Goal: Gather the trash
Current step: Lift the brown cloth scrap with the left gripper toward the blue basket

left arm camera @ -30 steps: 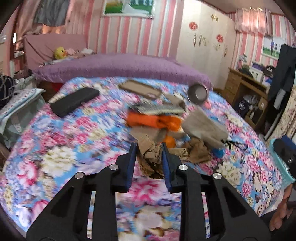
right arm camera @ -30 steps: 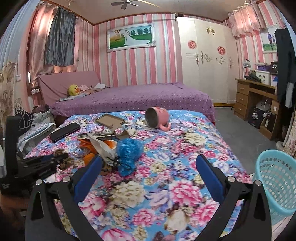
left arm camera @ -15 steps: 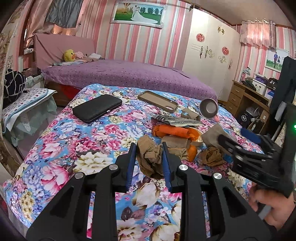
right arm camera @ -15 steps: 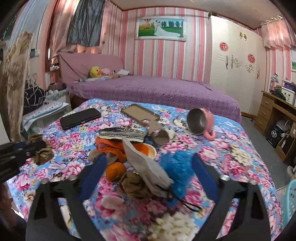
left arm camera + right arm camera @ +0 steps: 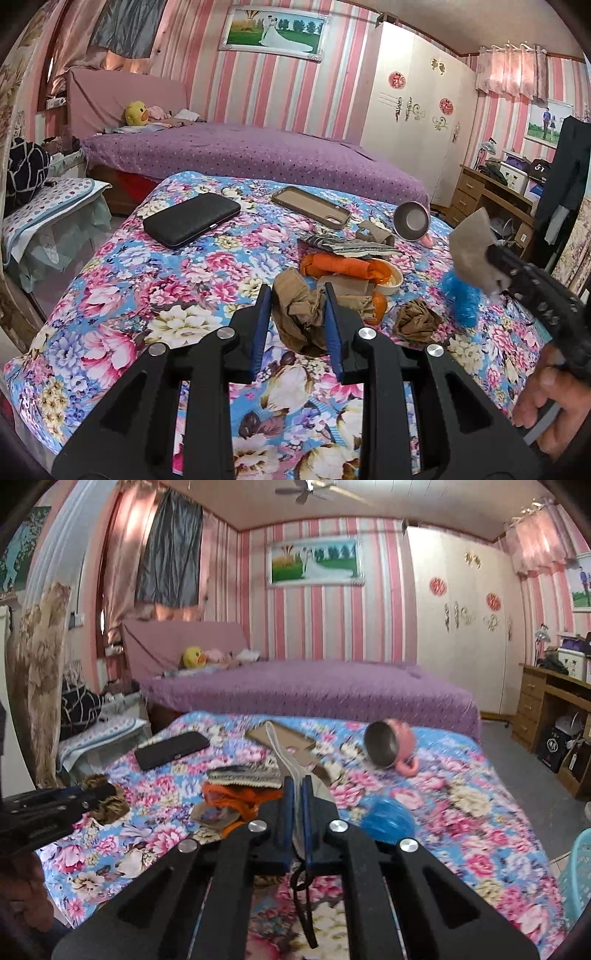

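The right tongs [image 5: 297, 786] are seen clenched on a grey face mask [image 5: 286, 755], most of which is hidden between the pads; its black cord [image 5: 301, 904] is left dangling below. From the left camera the mask [image 5: 474, 251] is shown lifted clear of the flowered bedspread [image 5: 110, 295], though blurred. A crumpled brown paper [image 5: 299, 314] is gripped between the left tongs [image 5: 297, 325]. A blue basket [image 5: 578, 871], cut off at the edge, is shown only by the right camera.

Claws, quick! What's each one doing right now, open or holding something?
Left claw: closed on a crumpled brown paper.
Right claw: closed on a flat grey pouch, lifted off the bed.
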Demonstrator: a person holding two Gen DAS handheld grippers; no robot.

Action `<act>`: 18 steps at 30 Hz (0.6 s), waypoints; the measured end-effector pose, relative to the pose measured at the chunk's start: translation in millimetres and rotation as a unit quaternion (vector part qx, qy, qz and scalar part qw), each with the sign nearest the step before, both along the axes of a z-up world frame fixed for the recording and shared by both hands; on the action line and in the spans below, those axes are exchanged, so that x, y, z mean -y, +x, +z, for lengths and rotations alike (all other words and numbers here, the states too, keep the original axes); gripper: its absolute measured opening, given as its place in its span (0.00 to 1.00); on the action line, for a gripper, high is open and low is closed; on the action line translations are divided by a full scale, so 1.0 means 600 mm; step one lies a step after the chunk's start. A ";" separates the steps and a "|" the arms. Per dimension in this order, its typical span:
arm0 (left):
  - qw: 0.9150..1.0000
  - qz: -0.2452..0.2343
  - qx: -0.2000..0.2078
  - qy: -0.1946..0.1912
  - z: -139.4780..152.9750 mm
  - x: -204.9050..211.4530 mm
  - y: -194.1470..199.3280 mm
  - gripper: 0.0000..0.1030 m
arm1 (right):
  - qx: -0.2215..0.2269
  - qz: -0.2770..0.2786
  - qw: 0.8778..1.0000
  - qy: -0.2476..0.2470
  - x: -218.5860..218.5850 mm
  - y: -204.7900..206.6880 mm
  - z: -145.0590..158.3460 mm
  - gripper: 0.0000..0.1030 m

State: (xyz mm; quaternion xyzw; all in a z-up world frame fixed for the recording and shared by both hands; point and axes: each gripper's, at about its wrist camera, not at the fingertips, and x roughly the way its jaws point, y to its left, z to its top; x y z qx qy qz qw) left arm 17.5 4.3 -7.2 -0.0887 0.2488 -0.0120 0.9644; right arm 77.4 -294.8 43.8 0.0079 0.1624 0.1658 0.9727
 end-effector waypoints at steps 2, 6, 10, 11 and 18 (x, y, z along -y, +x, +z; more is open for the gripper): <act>1.000 -0.002 0.003 0.003 0.001 0.006 -0.002 0.26 | 0.012 0.017 1.000 0.014 0.012 -0.012 0.009 0.05; 1.000 -0.001 0.006 0.006 0.002 0.016 -0.005 0.26 | 0.020 0.060 0.996 0.062 0.043 -0.021 0.019 0.05; 1.000 0.003 0.009 0.016 0.002 0.027 -0.008 0.26 | 0.026 0.068 0.995 0.064 0.053 -0.032 0.021 0.04; 1.000 0.004 0.010 0.019 0.002 0.030 -0.008 0.26 | 0.030 0.068 0.995 0.062 0.054 -0.034 0.022 0.04; 1.000 0.002 0.006 0.027 0.001 0.046 -0.012 0.26 | 0.047 0.054 0.996 0.045 0.078 -0.057 0.029 0.04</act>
